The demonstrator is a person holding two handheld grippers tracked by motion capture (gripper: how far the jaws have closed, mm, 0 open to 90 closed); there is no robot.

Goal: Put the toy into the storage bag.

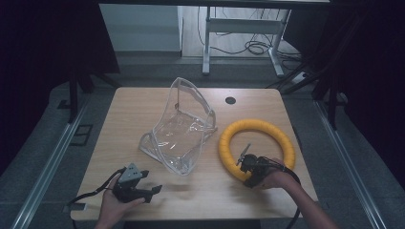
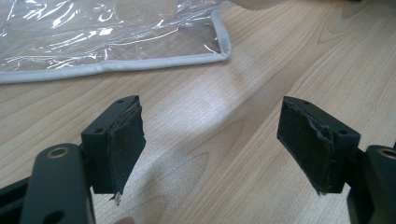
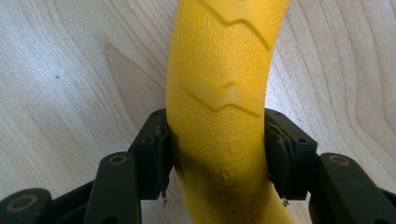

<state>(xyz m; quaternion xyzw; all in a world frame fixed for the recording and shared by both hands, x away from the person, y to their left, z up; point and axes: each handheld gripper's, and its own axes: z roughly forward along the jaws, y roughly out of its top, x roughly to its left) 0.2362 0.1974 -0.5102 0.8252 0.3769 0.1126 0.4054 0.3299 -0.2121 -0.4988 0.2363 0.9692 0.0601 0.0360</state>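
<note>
A yellow ring (image 1: 258, 145) lies flat on the right half of the wooden table (image 1: 143, 109). My right gripper (image 1: 249, 172) is shut on the ring's near-left arc; in the right gripper view both pads press the sides of the yellow ring (image 3: 219, 88). A clear plastic bag (image 1: 180, 128) with grey trim stands crumpled mid-table, and its corner (image 2: 219, 51) shows ahead of my left gripper. Near the front left edge my left gripper (image 1: 149, 189) rests open, its jaws wide apart over bare wood (image 2: 210, 154), nothing between them.
A small black grommet hole (image 1: 230, 100) sits near the table's far edge. Beyond the table stand a white desk frame (image 1: 239, 28) and loose cables (image 1: 258, 47) on the floor. Dark curtains hang at both sides.
</note>
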